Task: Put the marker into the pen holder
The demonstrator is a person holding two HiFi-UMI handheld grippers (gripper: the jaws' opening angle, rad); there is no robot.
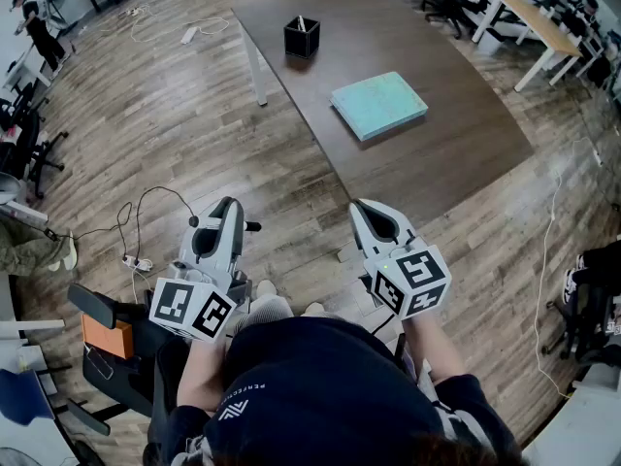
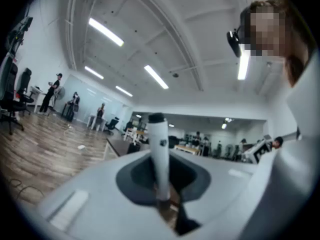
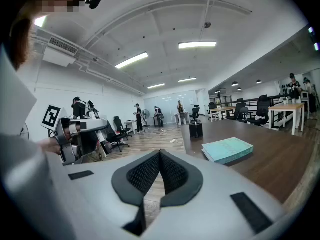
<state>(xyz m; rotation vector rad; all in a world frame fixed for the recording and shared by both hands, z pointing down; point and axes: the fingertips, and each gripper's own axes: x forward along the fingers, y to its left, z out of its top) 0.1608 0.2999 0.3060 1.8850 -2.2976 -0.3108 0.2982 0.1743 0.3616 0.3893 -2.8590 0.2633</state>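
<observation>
1. The left gripper [image 1: 228, 208] has its jaws closed on the marker [image 2: 159, 154]. In the left gripper view the white barrel runs from 6 to 12 o'clock, with the dark end at 12 standing clear above the jaws.
2. The right gripper [image 1: 362, 208] holds nothing; in its own view the two dark pads meet at their tips with nothing between them.
3. Both grippers are held close in front of the person, over the wooden floor [image 1: 155, 124] and well short of the surface [image 1: 437, 153].
4. The pen holder [image 1: 302, 38], a black open-topped box, stands on the far part of the surface. A pale stick already shows in it.
5. In the head view it lies at about 1 o'clock from the left gripper and 11 o'clock from the right, well apart from both.
6. A teal book [image 1: 378, 105] lies on the surface at 4 o'clock from the pen holder, nearer the right gripper's side.
7. My judgement: the carry has barely started. The left gripper must travel forward toward 1 o'clock, then turn the marker's long axis upright over the opening before its jaws let go.
</observation>
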